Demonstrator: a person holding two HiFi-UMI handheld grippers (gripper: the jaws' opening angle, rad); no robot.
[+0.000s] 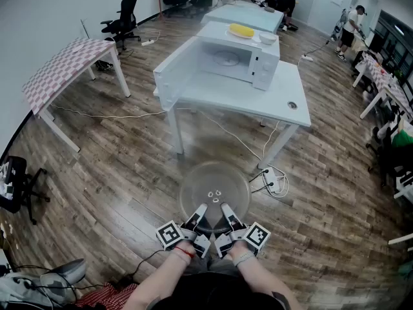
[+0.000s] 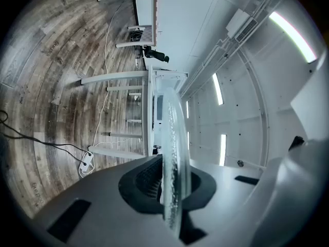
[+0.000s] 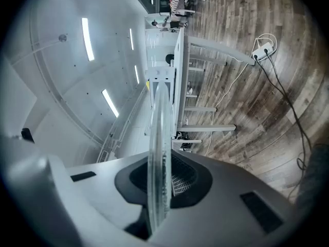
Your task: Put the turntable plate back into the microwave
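Observation:
I hold a clear round glass turntable plate (image 1: pixel 215 191) level above the wooden floor, well short of the table. My left gripper (image 1: pixel 197 216) and right gripper (image 1: pixel 228 214) are both shut on its near rim, side by side. In each gripper view the plate shows edge-on between the jaws: the plate (image 2: pixel 172 153) in the left gripper (image 2: pixel 172 189) and the plate (image 3: pixel 159 153) in the right gripper (image 3: pixel 158 189). The white microwave (image 1: pixel 222 60) stands on a white table (image 1: pixel 271 102) ahead, its door (image 1: pixel 175 73) swung open to the left.
A yellow dish (image 1: pixel 242 30) and a white bowl (image 1: pixel 267 39) rest on top of the microwave. A power strip (image 1: pixel 272 179) with cables lies on the floor near the table's legs. A checkered table (image 1: pixel 64 70) stands left, with office chairs (image 1: pixel 122 18) behind it.

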